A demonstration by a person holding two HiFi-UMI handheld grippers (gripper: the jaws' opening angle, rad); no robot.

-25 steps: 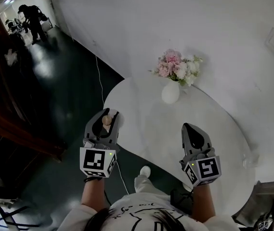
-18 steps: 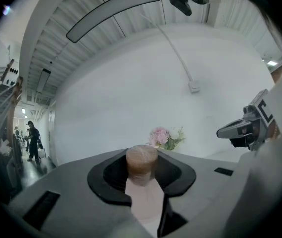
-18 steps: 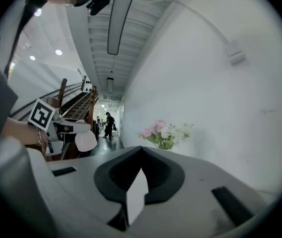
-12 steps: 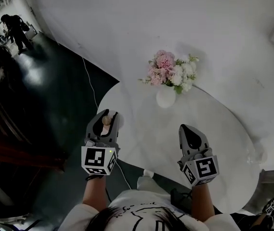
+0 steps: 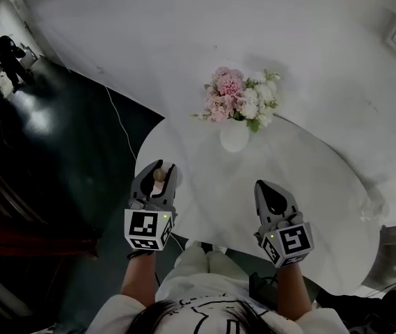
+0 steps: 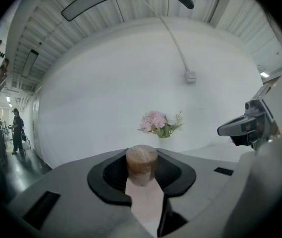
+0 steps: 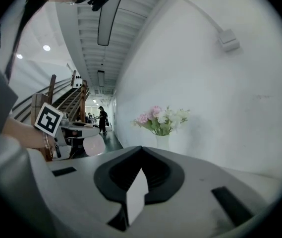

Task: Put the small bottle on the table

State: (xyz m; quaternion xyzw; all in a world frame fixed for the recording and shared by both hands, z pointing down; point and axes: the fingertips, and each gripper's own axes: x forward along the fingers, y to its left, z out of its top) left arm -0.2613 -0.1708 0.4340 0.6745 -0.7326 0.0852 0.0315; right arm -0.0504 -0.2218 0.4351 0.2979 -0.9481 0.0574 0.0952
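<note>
The small bottle, pale with a brown cork-like cap, is clamped in my left gripper, which hovers at the left rim of the white table. In the left gripper view the bottle stands upright between the jaws, cap upward, with both pads against it. My right gripper is held over the table's near edge; its jaws meet in a point with nothing in them. In the right gripper view my right gripper has its jaws together and empty.
A white vase with pink and white flowers stands at the table's far side by the white wall. Left of the table there is dark floor with a thin cable. A person stands far down the corridor.
The view has swung so that the table and vase sit further left and lower. Both grippers have edged forward over the table's near rim; the left still holds the bottle.
</note>
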